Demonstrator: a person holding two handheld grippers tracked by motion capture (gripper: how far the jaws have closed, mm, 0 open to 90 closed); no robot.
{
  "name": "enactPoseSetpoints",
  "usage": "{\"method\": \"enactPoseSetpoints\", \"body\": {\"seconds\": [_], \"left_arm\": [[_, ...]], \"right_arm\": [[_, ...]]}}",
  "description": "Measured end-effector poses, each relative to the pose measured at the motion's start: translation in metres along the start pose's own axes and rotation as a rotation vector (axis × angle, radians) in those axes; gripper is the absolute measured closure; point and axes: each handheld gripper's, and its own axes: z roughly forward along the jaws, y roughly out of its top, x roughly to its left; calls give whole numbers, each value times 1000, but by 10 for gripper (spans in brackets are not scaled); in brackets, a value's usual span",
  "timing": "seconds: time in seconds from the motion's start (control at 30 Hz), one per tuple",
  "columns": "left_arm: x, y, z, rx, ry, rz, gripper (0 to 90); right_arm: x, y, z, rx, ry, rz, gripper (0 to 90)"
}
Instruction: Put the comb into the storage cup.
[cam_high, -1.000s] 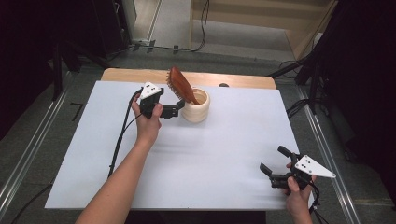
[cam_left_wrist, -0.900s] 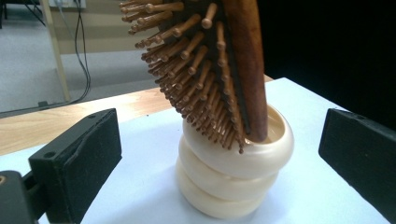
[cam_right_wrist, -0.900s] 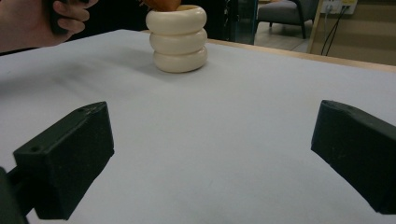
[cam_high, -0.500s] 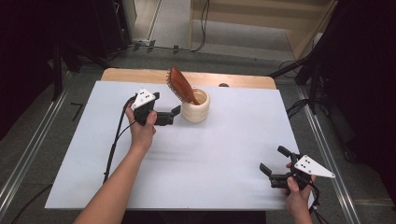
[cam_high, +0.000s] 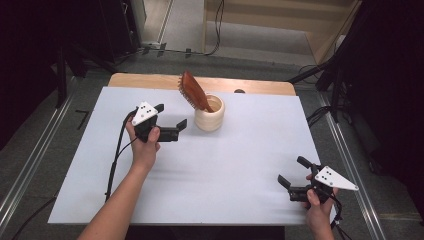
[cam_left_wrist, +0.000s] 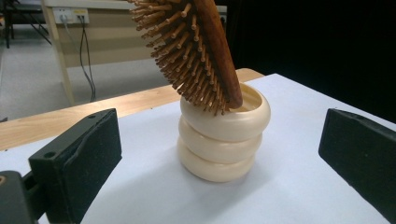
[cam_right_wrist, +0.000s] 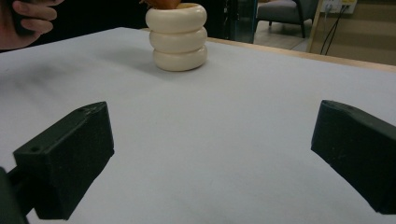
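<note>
A cream ribbed cup (cam_high: 210, 118) stands at the back middle of the white table top (cam_high: 235, 165). A brown wooden hairbrush (cam_high: 193, 90) leans in it, bristled head up and tilted to the left. My left gripper (cam_high: 171, 116) hovers open just left of the cup, apart from it, with nothing between its jaws. In the left gripper view the cup (cam_left_wrist: 224, 140) and the hairbrush (cam_left_wrist: 196, 51) sit straight ahead between the spread jaws. My right gripper (cam_high: 294, 171) is open and empty near the front right corner. The right gripper view has the cup (cam_right_wrist: 180, 37) far ahead.
A strip of bare wooden table (cam_high: 150, 81) runs behind the white top. Dark stands and cables (cam_high: 330, 80) surround the table. The person's left hand (cam_right_wrist: 28, 21) is at the upper left of the right gripper view.
My left gripper has drawn back from the cup and brush, toward the person and slightly left. The brush stays leaning in the cup. The right gripper has held still.
</note>
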Motion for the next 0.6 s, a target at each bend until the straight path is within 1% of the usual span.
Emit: {"method": "enactPoseSetpoints", "body": {"seconds": [0.13,0.47,0.6], "left_arm": [[0,-2,-8,-7,5,8,0],[0,-12,-30,-21,11,7,0],[0,-17,-38,-19,15,19,0]], "right_arm": [[0,0,0,0,-1,-1,0],[0,0,0,2,-4,-3,0],[0,0,1,2,-7,-5,0]]}}
